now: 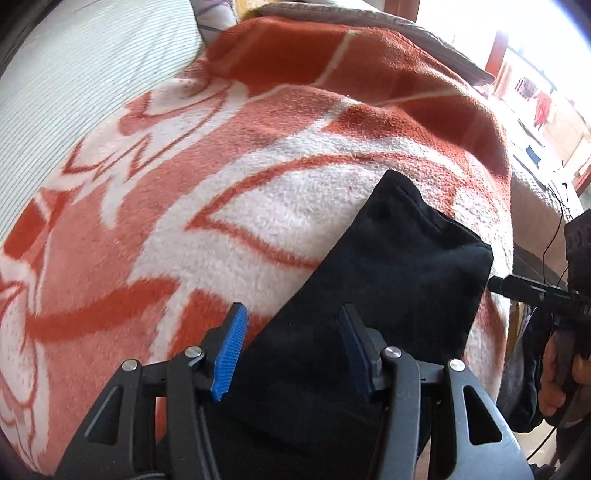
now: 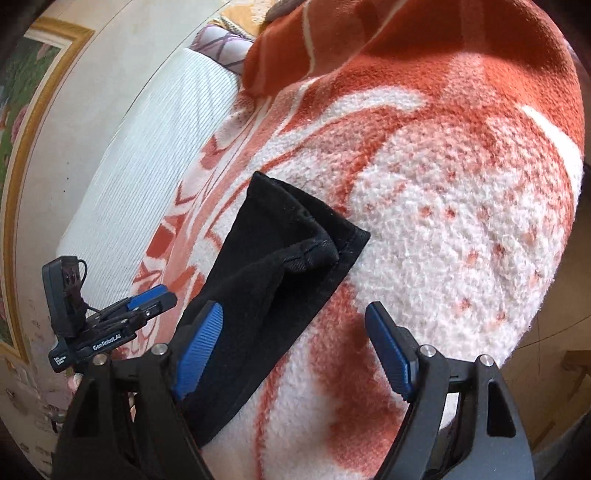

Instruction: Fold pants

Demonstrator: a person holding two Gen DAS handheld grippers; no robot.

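Observation:
Black pants lie on an orange and white fleece blanket, one end reaching away from me. My left gripper is open above the near part of the pants, its blue pads apart with cloth under the right one. In the right wrist view the pants show a rumpled hem at the far end. My right gripper is open, its left pad over the pants' edge, its right pad over bare blanket. The left gripper shows at the left there; the right gripper's fingers enter the left wrist view from the right.
A white striped sheet lies left of the blanket. A grey pillow sits at the far end. The bed edge drops off at the right, with a window beyond. A framed picture hangs on the left wall.

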